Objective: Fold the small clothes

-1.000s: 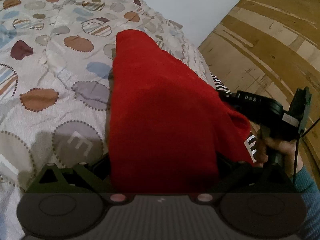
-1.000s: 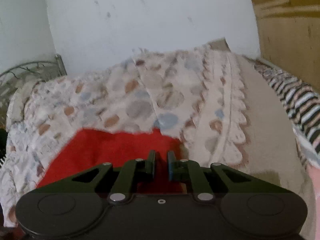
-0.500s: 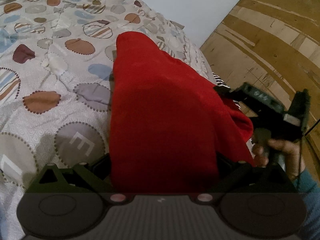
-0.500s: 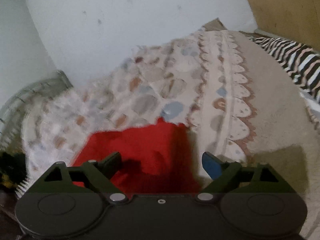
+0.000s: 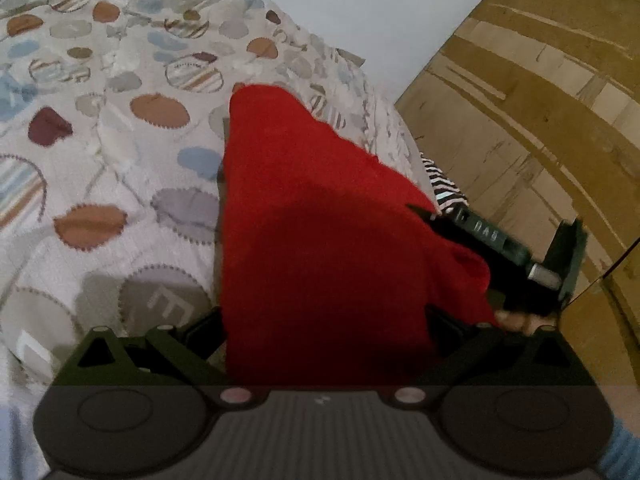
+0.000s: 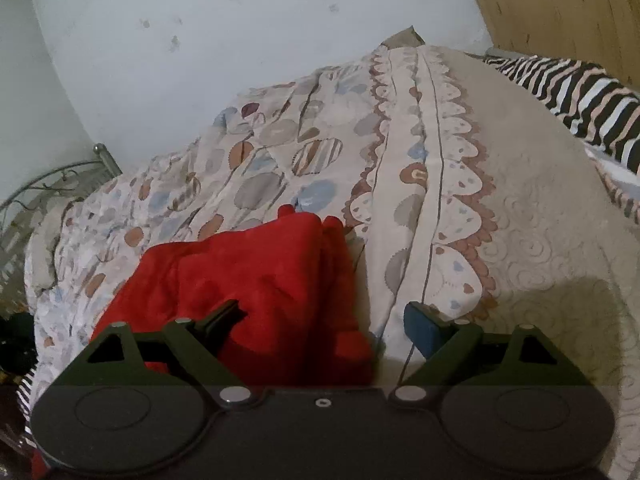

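A red fleece garment [image 5: 320, 240] lies on the patterned bedspread [image 5: 100, 140]. In the left wrist view it drapes over my left gripper [image 5: 324, 340] and hides both fingertips; the finger arms stand wide apart. My right gripper [image 6: 326, 316] is open, its fingers spread around the garment's near edge [image 6: 260, 280], with the blue pad [image 6: 416, 326] on bare bedspread. The right gripper also shows in the left wrist view [image 5: 492, 240], at the garment's right edge.
A zebra-striped cloth [image 6: 580, 92] lies at the bed's right side. A wooden panel [image 5: 540, 100] stands to the right, a white wall [image 6: 220, 32] behind the bed, and a metal bed frame [image 6: 48, 184] at the left.
My right gripper, shut on the garment's edge a second ago, has opened and let it go. The garment has slumped onto the bedspread. My left gripper has stayed put.
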Demonstrator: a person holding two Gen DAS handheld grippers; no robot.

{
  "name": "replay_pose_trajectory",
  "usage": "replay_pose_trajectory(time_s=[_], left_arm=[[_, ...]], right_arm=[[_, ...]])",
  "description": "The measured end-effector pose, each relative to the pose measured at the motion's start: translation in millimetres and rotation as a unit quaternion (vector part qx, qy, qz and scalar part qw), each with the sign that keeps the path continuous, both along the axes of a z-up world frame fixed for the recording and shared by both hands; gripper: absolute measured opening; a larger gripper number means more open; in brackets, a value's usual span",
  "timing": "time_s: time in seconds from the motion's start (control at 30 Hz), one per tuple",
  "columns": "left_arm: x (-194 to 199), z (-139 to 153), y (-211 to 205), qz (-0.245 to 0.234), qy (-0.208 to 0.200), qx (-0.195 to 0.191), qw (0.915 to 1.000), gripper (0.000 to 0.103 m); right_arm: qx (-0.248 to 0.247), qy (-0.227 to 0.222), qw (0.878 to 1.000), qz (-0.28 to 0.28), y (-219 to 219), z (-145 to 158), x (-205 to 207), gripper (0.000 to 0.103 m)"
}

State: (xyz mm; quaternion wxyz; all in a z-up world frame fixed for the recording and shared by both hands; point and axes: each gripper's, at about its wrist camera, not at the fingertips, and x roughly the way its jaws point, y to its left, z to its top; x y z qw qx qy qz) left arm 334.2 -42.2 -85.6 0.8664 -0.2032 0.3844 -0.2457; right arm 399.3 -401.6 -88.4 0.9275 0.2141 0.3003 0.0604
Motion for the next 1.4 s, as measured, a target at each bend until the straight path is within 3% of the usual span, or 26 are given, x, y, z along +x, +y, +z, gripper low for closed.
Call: replay_pose_trajectory(time_s=[0.1,0.23,0.4,0.5,0.57,0.67,0.73,0.8,0.93,1.07,1.17,1.2,1.3,1.4], left_arm=[[-3,14,9,0.015,-0.014,-0.023,0.9995,0.102],[-6,33,15,0.006,-0.076,-0.059,0.9953,0.102],[14,27,-11,-0.031,-0.071,0.029,0.9966,0.102],[14,18,-23,-0.063,-0.086,0.104,0.9889,0.103],[13,14,-28,-0.08,-0.085,0.129,0.9847,0.103],[12,13,-30,-0.083,-0.079,0.133,0.9845,0.103],[9,12,-32,-0.082,-0.084,0.139,0.9834,0.103],[5,11,-33,-0.08,-0.09,0.145,0.9821,0.103],[3,11,-34,-0.074,-0.088,0.146,0.9827,0.103],[3,11,-36,-0.067,-0.084,0.149,0.983,0.103],[2,12,-41,-0.064,-0.088,0.161,0.981,0.103],[1,11,-42,-0.064,-0.091,0.165,0.9801,0.103],[-2,9,-41,-0.061,-0.097,0.164,0.9798,0.103],[-4,7,-39,-0.052,-0.099,0.154,0.9816,0.103]], right_arm=[[-0.002,-0.01,1.0,0.002,1,-4,-2,0.092],[-0.008,-0.024,1.0,-0.001,4,-7,-5,0.094],[0.005,-0.031,1.0,0.001,1,-5,-6,0.097],[0.033,-0.048,0.998,-0.006,-4,3,-10,0.099],[0.041,-0.067,0.997,-0.006,-6,9,-12,0.097],[0.006,-0.083,0.997,0.001,0,15,-9,0.079],[-0.023,-0.092,0.995,0.014,9,18,-6,0.046],[-0.047,-0.109,0.992,0.038,21,22,-6,0.026],[-0.137,-0.171,0.973,0.075,51,34,-15,0.019],[-0.203,-0.184,0.958,0.087,62,38,-14,0.019],[-0.186,-0.141,0.971,0.057,45,30,-2,0.02],[-0.167,-0.118,0.978,0.044,36,26,4,0.029],[-0.075,-0.098,0.992,0.02,10,20,2,0.074],[-0.004,-0.099,0.995,0.032,-6,15,-2,0.078]])
